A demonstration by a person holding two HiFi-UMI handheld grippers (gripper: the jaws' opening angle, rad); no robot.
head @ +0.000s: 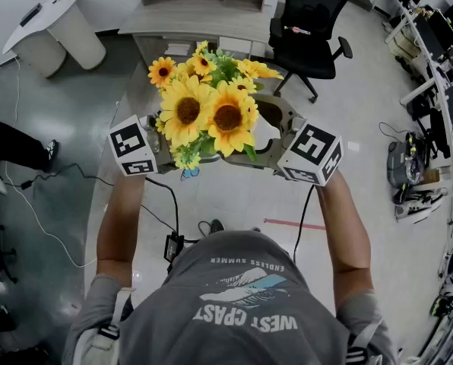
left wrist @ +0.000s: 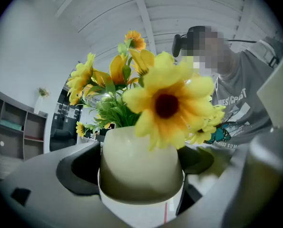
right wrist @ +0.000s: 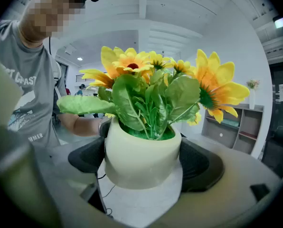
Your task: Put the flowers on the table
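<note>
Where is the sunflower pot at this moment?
Head view, centre: the sunflower pot hangs above the floor before the person's chest, clamped between the left tongs and right tongs, with the grey table just beyond.

Bright, even overhead light on my feed, barely any shadows, just the white pot (left wrist: 141,160) shaded underneath. Both gripper views are heavy fisheye with black corners, and the closest sunflower (left wrist: 167,106) looks soft and out of focus.
</note>
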